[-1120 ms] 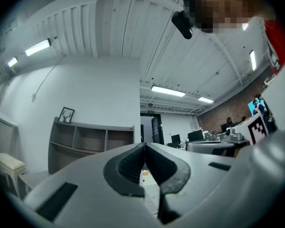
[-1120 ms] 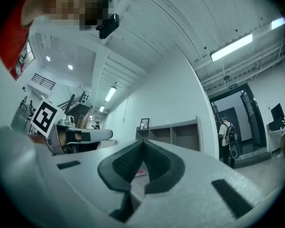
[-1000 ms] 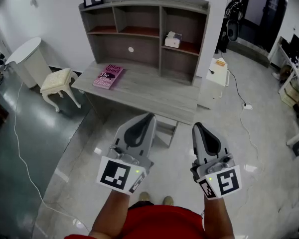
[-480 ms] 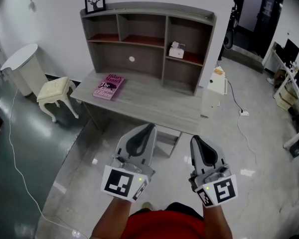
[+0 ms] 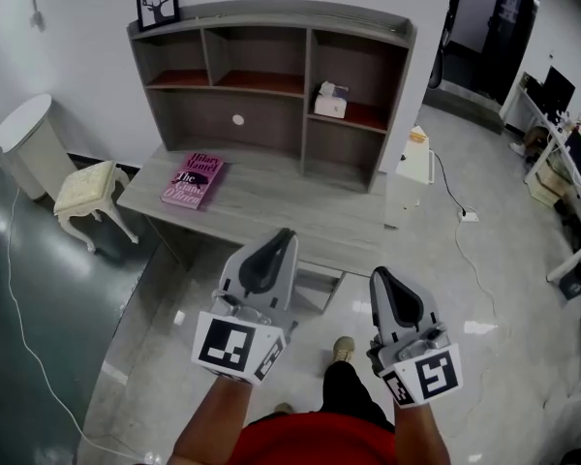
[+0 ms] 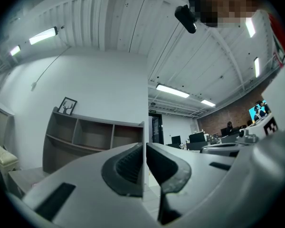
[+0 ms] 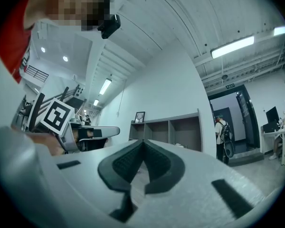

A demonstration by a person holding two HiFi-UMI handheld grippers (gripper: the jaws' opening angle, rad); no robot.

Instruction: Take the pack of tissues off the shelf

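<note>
Left gripper (image 5: 282, 233) and right gripper (image 5: 380, 274) are hovering, fingers together, empty — pack of tissues (image 5: 330, 101) is sitting on the shelf (image 5: 271, 11) far beyond the fingertips; likely needing approach, then parting

The shelf (image 5: 271, 129) and desk (image 5: 271, 206) look matt grey wood; the floor (image 5: 484, 289) is glossy.

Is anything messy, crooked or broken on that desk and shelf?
Nothing really stands out. The pack of tissues sits in the right compartment of the shelf, the deer picture stands upright on top, and the pink book lies flat on the desk. Nothing looks spilled or broken.
</note>
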